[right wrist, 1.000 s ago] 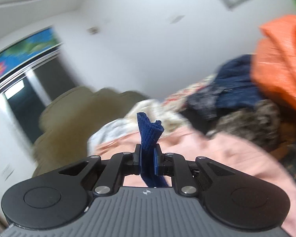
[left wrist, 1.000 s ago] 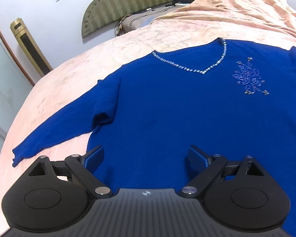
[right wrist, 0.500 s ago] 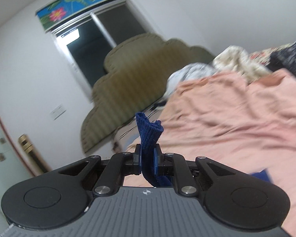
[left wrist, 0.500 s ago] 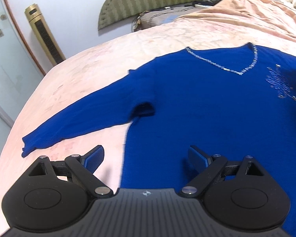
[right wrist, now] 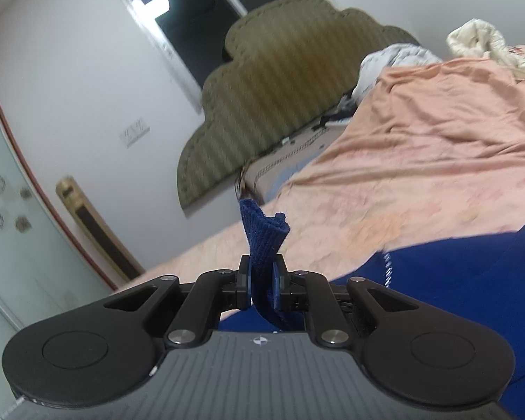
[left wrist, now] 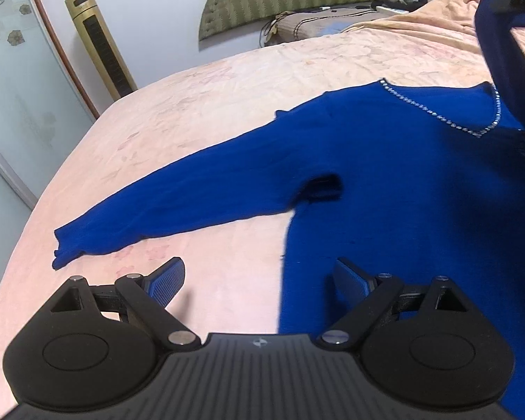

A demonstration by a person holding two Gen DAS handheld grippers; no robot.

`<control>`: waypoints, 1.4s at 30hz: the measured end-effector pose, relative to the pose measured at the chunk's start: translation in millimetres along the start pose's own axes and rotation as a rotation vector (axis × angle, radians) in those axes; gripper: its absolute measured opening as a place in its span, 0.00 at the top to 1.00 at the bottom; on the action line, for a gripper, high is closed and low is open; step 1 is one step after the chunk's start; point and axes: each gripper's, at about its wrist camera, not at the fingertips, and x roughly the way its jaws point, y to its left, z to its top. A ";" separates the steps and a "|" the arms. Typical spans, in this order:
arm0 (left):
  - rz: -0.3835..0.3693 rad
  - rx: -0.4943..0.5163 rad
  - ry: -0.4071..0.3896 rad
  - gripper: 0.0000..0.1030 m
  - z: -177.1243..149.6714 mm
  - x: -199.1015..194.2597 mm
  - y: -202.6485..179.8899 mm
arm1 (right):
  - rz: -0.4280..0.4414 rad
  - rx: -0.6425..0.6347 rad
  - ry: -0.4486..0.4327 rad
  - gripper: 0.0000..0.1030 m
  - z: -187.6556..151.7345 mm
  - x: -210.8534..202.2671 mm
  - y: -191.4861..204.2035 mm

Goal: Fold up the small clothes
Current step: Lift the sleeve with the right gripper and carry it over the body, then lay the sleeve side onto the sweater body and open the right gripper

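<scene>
A royal-blue sweater (left wrist: 402,182) with a beaded V-neck lies flat on the peach bedspread (left wrist: 210,105). Its one sleeve (left wrist: 178,203) stretches out to the left, cuff near the bed's edge. My left gripper (left wrist: 259,276) hovers open over the sweater's lower left side edge, nothing between its fingers. My right gripper (right wrist: 262,274) is shut on the ribbed cuff of the other sleeve (right wrist: 264,234), which sticks up between the pads. In the left wrist view that lifted sleeve (left wrist: 500,52) hangs over the neckline at the top right. The sweater body (right wrist: 455,280) lies below the right gripper.
A padded olive headboard (right wrist: 280,98) and a pillow (left wrist: 315,24) stand at the bed's far end. Crumpled peach bedding (right wrist: 455,115) and pale cloth (right wrist: 472,38) pile at the far right. A gold tower fan (left wrist: 98,42) stands by the wall beside a glass door (left wrist: 14,87).
The right gripper has swung round from the clothes pile toward the headboard and over the sweater, carrying the cuff. The left gripper has slid left, from over the body to its side edge.
</scene>
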 end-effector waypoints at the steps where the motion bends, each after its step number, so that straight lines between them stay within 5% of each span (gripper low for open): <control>1: 0.001 -0.003 0.003 0.10 -0.3 1.6 1.9 | -0.005 -0.007 0.014 0.85 -3.7 7.5 2.3; 29: 0.014 -0.012 0.047 0.10 -7.8 20.7 15.2 | 0.050 -0.134 0.283 0.84 -84.0 115.8 84.0; 33: 0.023 0.002 0.041 0.10 -9.8 18.2 16.3 | 0.082 -0.131 0.382 0.76 -88.7 119.0 75.6; 34: 0.024 -0.002 0.043 0.10 -10.1 18.2 17.3 | 0.109 -0.106 0.373 0.67 -83.6 111.1 68.3; 37: 0.021 -0.019 0.052 0.10 -9.2 17.8 21.0 | 0.098 -0.103 0.301 0.62 -64.6 84.0 51.6; 42: 0.014 -0.024 0.040 0.10 -7.1 13.2 22.3 | -0.033 -0.131 0.204 0.64 -37.5 26.1 3.9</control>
